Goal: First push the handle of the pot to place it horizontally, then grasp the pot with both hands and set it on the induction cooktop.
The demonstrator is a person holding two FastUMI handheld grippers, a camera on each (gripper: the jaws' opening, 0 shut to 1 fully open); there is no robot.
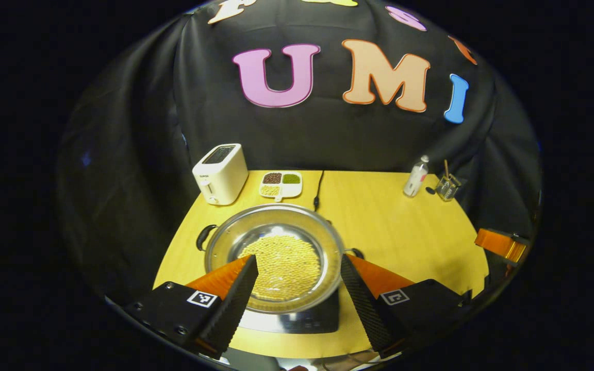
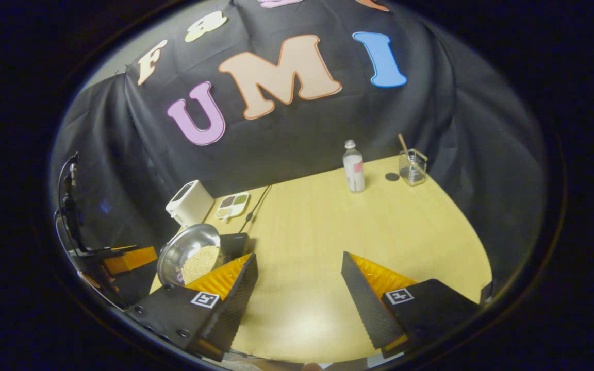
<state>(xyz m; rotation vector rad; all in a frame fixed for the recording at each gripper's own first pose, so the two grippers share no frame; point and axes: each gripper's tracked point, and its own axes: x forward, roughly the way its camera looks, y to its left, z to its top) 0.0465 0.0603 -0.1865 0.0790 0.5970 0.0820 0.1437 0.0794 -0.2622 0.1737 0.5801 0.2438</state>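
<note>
Pot (image 1: 275, 257): sits on the induction cooktop (image 1: 297, 319) near the table's (image 1: 395, 232) front-left edge, holding yellow grains, 2 side handles level.
Left gripper (image 1: 299, 286): jaws apart, above the pot, gripping nothing.
Right gripper (image 2: 299, 283): jaws apart over bare table, gripping nothing.
Toaster (image 1: 220, 173): back-left corner.

Nothing legible shows on the things on the table. The toaster (image 1: 220, 173) at the table's far left corner carries a small dark mark on its front, too small to read. The bottle (image 2: 353, 167) near the far edge bears a label whose print cannot be read.
</note>
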